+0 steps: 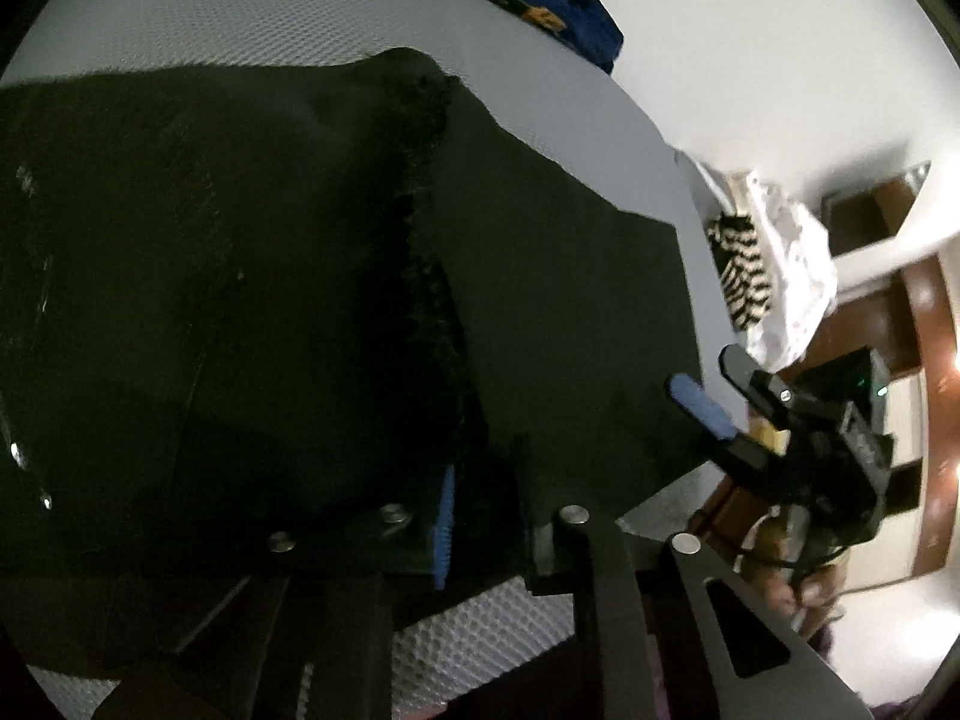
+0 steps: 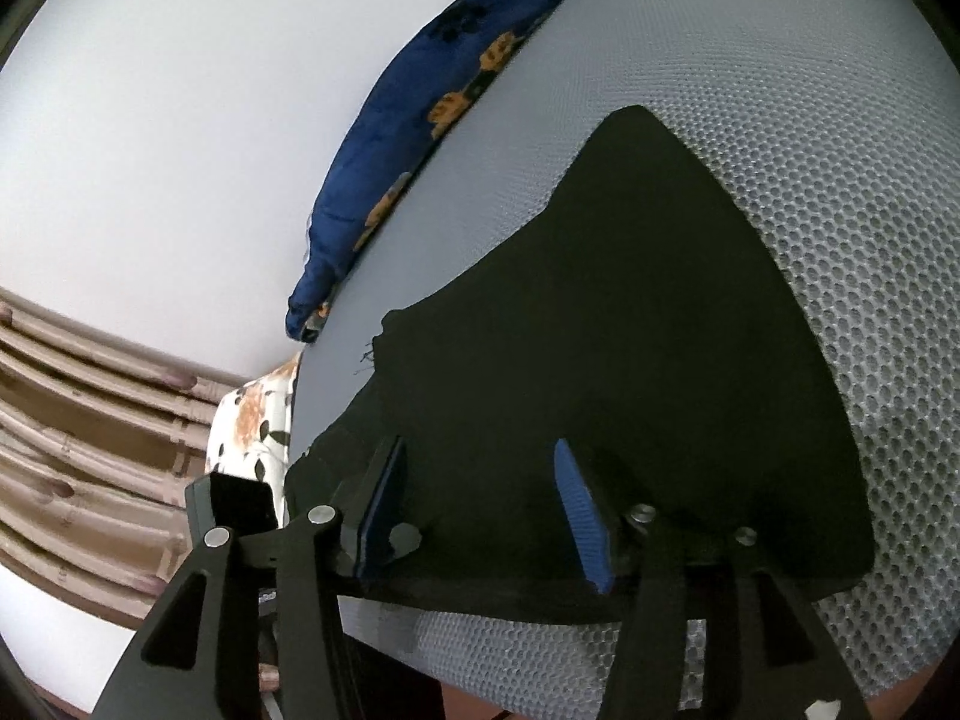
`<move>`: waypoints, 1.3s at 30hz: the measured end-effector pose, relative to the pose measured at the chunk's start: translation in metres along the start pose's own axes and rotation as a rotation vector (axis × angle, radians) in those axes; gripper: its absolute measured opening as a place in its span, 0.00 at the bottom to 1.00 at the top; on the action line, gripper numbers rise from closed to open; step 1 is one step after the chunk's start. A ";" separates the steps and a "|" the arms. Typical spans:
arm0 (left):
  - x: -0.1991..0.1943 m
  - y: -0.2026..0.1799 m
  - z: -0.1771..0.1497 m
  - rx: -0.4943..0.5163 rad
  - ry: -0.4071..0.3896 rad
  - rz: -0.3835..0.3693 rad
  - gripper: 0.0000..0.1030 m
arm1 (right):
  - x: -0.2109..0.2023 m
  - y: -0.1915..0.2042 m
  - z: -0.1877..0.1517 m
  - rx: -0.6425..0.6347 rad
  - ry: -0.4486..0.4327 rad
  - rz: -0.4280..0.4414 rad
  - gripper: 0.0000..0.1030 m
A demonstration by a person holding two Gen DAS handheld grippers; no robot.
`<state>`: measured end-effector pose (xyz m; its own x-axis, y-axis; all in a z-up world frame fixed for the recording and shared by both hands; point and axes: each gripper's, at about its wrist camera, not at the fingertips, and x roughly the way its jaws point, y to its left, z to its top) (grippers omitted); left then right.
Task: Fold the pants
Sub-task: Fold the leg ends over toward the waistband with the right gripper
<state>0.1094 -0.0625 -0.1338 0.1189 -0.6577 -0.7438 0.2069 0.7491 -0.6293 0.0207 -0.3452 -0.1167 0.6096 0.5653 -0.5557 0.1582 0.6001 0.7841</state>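
Left wrist view is filled by the black pants [image 1: 270, 276], spread over a pale honeycomb-mesh mattress [image 1: 252, 18] with a frayed seam running down the middle of the cloth. The left gripper [image 1: 480, 534] sits at the near edge of the pants, its jaws drawn almost together with a fold of the black fabric caught between them; only a thin sliver of one blue pad shows beside the cloth. To the right in the same view, the right gripper [image 1: 717, 387] stands by the far edge of the pants, with a hand [image 1: 792, 582] below it. Right wrist view shows that right gripper [image 2: 480, 510] with its jaws partway apart, the blue pads [image 2: 579, 510] standing clear of each other over the black pants [image 2: 600, 330], and the cloth lying flat under them rather than pinched. Beyond the pants, a dark blue blanket with orange flowers [image 2: 420, 120] lies along the mattress edge against a white wall [image 2: 150, 120], and a white floral cloth [image 2: 258, 420] sits lower down.
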 end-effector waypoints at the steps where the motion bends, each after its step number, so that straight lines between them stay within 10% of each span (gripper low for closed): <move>1: -0.002 0.000 -0.002 -0.005 -0.004 -0.004 0.13 | 0.000 -0.002 0.000 0.009 0.000 0.000 0.49; 24: -0.004 0.003 -0.017 0.063 -0.006 0.033 0.12 | 0.022 0.018 0.000 -0.121 0.068 -0.050 0.58; 28: -0.028 0.012 -0.019 0.001 -0.048 -0.001 0.37 | 0.028 0.044 -0.009 -0.276 0.077 -0.142 0.58; 32: -0.112 0.028 -0.023 0.037 -0.274 0.026 0.55 | 0.009 0.097 -0.026 -0.440 -0.009 -0.063 0.58; 34: -0.156 0.050 -0.022 0.035 -0.380 0.090 0.89 | 0.015 0.123 -0.044 -0.515 0.021 -0.024 0.61; 39: -0.218 0.141 -0.001 -0.015 -0.377 0.150 0.90 | 0.060 0.152 -0.083 -0.501 0.171 0.051 0.63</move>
<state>0.1118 0.1862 -0.0608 0.4953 -0.5218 -0.6946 0.1467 0.8383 -0.5251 0.0164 -0.1735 -0.0539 0.4649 0.6601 -0.5900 -0.2844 0.7424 0.6066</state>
